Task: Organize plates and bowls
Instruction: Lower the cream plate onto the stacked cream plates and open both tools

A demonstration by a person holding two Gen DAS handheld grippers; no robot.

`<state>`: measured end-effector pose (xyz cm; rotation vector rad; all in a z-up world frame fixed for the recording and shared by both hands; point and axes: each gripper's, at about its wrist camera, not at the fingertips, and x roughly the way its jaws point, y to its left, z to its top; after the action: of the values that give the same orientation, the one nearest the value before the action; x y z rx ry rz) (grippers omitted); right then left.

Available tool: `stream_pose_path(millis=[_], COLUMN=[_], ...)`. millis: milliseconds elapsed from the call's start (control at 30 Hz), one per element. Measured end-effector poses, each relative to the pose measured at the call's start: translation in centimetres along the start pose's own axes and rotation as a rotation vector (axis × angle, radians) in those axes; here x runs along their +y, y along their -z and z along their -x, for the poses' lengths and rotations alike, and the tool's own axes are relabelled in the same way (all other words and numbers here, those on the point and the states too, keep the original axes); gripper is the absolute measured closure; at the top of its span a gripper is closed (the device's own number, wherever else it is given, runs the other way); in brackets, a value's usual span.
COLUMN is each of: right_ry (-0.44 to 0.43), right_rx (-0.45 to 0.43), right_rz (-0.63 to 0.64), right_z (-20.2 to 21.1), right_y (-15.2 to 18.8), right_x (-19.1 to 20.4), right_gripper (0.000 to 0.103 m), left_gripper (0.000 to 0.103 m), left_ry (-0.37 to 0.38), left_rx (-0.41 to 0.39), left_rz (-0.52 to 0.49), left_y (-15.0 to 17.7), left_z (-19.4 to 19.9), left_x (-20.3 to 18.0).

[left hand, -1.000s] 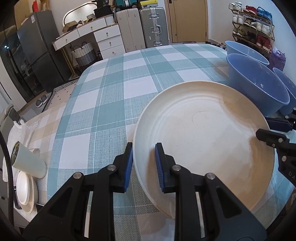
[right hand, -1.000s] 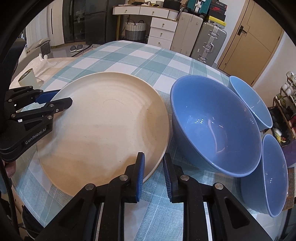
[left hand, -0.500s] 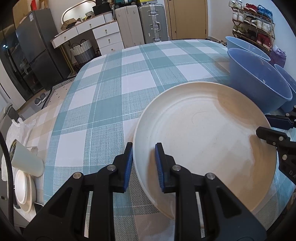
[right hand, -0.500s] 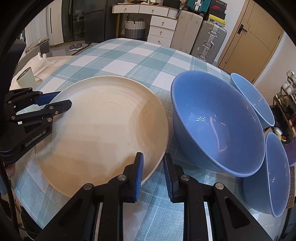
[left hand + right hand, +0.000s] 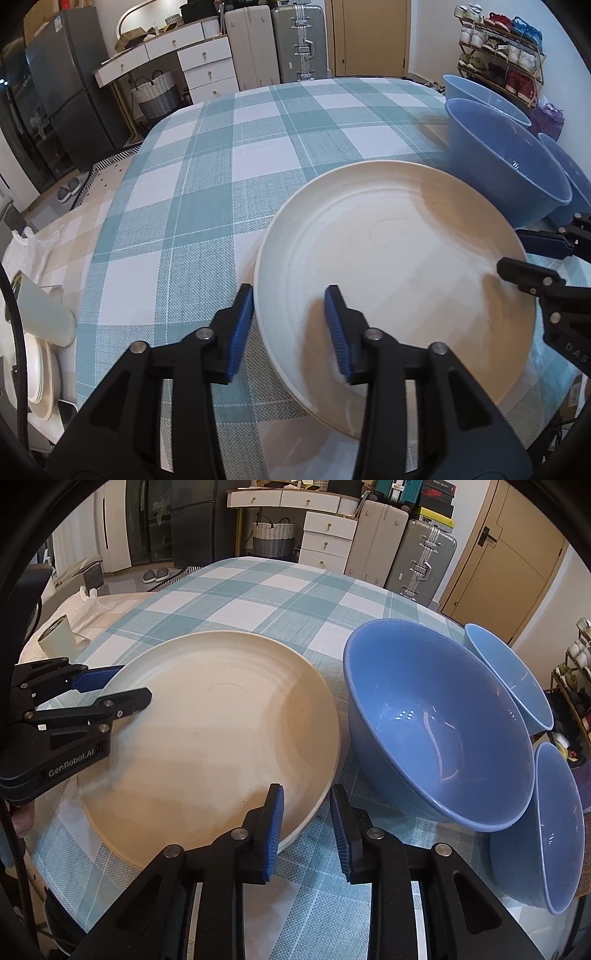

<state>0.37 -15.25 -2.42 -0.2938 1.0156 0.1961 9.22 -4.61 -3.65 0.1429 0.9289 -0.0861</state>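
on the checked cloth, left gripper (image 5: 290, 326) and right gripper (image 5: 306, 827) are both opening off the cream plate (image 5: 395, 280); dragging a finger could shove it into the big blue bowl (image 5: 436, 723).

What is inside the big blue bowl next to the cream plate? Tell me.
Nothing: the big blue bowl shows only its bare glazed inside with light glints. Its near wall hides the tablecloth under it. The cream plate lies beside it.

Plate (image 5: 207, 738) left of three bowls (image 5: 436, 723)
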Motion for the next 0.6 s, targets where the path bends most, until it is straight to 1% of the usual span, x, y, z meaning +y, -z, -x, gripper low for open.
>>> stream_pose_path(millis=[33,67,100,133,167,200,233,300,367,433,467,500,600], right_ry=[-0.004,-0.008,-0.012,-0.019,-0.027,-0.033,-0.043,-0.066,-0.088,-0.109,-0.112,-0.113,-0.14], right_rx=[-0.001,-0.001,-0.002,-0.006,-0.012,-0.015,-0.018,-0.03,-0.033,-0.038,-0.042,-0.044,-0.063], right_rz=[-0.001,-0.004,-0.006,-0.011,-0.017,-0.02,-0.025,-0.043,-0.053,-0.061,-0.065,-0.069,-0.097], right_z=[0.1,0.2,0.3,0.5,0.7,0.9,1.1,1.7,2.2,2.8,3.1,3.4,4.5], right_y=[0.0,0.1,0.1,0.2,0.3,0.3,0.4,0.5,0.6,0.7,0.9,1.0,1.3], right_x=[0.0,0.0,0.0,-0.1,-0.1,-0.2,-0.2,-0.4,-0.5,-0.6,-0.6,-0.7,-1.3], right_gripper=[0.07,0.067,0.061,0.053,0.05,0.043,0.033,0.024,0.023,0.017,0.016,0.014,0.012], left_gripper=[0.055,0.044,0.034,0.03,0.028,0.028,0.028,0.026,0.025,0.018,0.006,0.002,0.002], left_ry=[0.0,-0.001,0.0,0.002,0.007,0.014,0.024,0.049,0.073,0.079,0.078,0.077,0.084], left_rx=[-0.008,-0.019,-0.031,-0.046,-0.057,-0.058,-0.054,-0.044,-0.049,-0.055,-0.058,-0.063,-0.079], left_rz=[0.0,-0.002,-0.002,-0.001,0.002,0.006,0.013,0.031,0.044,0.055,0.058,0.061,0.056], left_y=[0.0,0.0,0.1,0.0,0.0,0.0,0.0,-0.1,0.0,0.0,-0.1,-0.1,-0.3], left_z=[0.3,0.7,1.1,1.6,2.0,2.4,2.7,3.2,3.9,4.6,4.9,5.2,6.0], left_x=[0.0,-0.1,-0.1,0.0,0.0,0.1,0.2,0.5,0.7,0.7,0.7,0.7,0.5])
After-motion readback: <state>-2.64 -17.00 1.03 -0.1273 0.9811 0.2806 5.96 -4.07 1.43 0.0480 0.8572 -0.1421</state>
